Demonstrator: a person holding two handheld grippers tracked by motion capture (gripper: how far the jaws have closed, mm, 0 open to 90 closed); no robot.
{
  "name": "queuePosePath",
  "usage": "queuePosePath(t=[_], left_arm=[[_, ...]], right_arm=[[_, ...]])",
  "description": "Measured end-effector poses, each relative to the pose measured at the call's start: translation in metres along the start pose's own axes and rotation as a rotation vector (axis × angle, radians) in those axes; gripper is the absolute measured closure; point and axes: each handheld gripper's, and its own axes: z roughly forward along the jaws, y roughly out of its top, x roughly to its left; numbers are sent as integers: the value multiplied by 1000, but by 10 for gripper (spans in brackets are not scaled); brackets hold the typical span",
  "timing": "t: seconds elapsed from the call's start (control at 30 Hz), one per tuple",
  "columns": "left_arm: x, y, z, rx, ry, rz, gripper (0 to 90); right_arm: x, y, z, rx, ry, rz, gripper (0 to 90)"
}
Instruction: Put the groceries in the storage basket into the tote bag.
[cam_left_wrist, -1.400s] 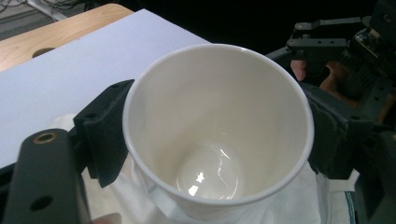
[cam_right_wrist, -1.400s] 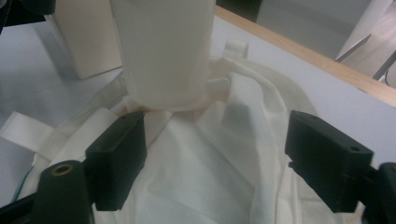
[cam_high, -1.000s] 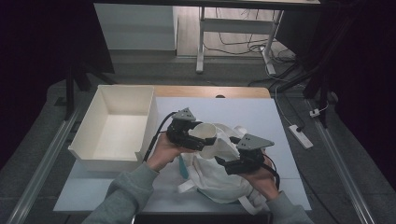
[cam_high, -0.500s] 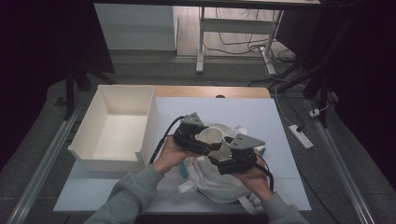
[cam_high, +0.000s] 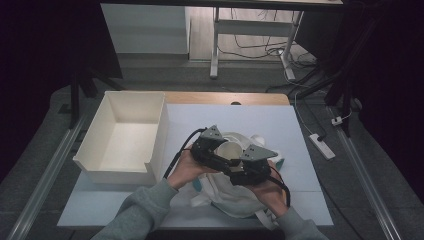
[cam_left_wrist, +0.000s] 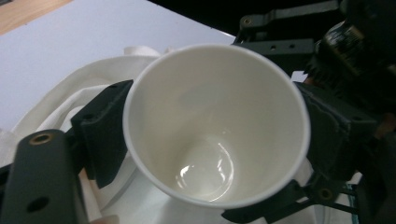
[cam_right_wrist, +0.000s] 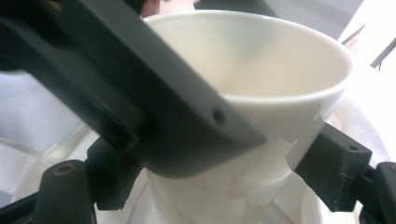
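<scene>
Both grippers closed in toward each other over the last second; they now sit nearly touching above the white cloth bag (cam_high: 235, 192), cup between them.

Left gripper (cam_high: 216, 150): jaws clamped on the white paper cup (cam_high: 229, 149), one jaw on each side of the wall just under the rim. In left gripper view the cup (cam_left_wrist: 217, 123) is mouth-up toward the camera, empty, glossy base visible at 6 o'clock.

Right gripper (cam_high: 248, 167): its jaws also bracket the same cup; in right gripper view the cup (cam_right_wrist: 252, 116) sits between them, tilted, with the left gripper's grey plate (cam_right_wrist: 154, 93) crossing in front at 9–10 o'clock. Right jaw pad at 4 o'clock looks to touch the cup wall; left-side contact is hidden, so can't tell if it's truly gripping.

Left hand (cam_high: 186, 167) comes in from 7 o'clock, grey sleeve (cam_high: 142, 215), wrist angled toward 1 o'clock. Right hand (cam_high: 270, 192) comes in from 5 o'clock, under its gripper.

Cup is held off the worktop (cam_high: 200, 117), over the bag, right of the open white box (cam_high: 125, 137), which sits at the worktop's 9 o'clock edge.
</scene>
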Motion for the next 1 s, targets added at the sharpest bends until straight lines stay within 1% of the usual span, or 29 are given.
queuePosePath(t=[0.07, 0.13, 0.23, 0.33, 0.43, 0.5, 0.57, 0.6, 0.67, 0.73, 0.77, 0.83, 0.87, 0.93, 1.0], left_arm=[[0, 0, -5, -21, 14, -1, 133], [3, 0, -12, -36, 7, -8, 128], [7, 1, -23, -49, 14, -14, 129], [12, -1, -35, -62, 36, -22, 133], [19, -4, -43, -58, 68, -41, 137], [23, -6, -45, -54, 84, -59, 141], [26, -8, -46, -51, 95, -69, 144], [27, -9, -46, -50, 98, -71, 145], [28, -9, -47, -48, 104, -73, 146], [29, -10, -47, -46, 107, -78, 147], [29, -10, -47, -44, 109, -78, 147], [30, -11, -48, -39, 114, -80, 147], [30, -12, -48, -36, 115, -80, 148], [32, -14, -49, -30, 117, -82, 149], [34, -15, -49, -29, 121, -89, 149]], right_arm=[[-1, -2, 2, 7, -7, -1, 218], [-4, -4, 3, 16, -18, 3, 219], [-9, -6, 6, 19, -32, 13, 219], [-13, -7, 10, 20, -47, 18, 219], [-17, -7, 14, 24, -53, 27, 220], [-18, -8, 18, 30, -50, 36, 219], [-18, -9, 22, 39, -58, 27, 219], [-17, -9, 23, 40, -64, 20, 220], [-17, -9, 25, 42, -62, 23, 220], [-16, -11, 27, 51, -66, 11, 220], [-15, -12, 28, 58, -63, 6, 220], [-13, -16, 29, 58, -40, 12, 220], [-10, -17, 30, 66, -36, 3, 220], [-7, -19, 33, 89, -54, -24, 220], [-8, -23, 38, 110, -64, -28, 220]])
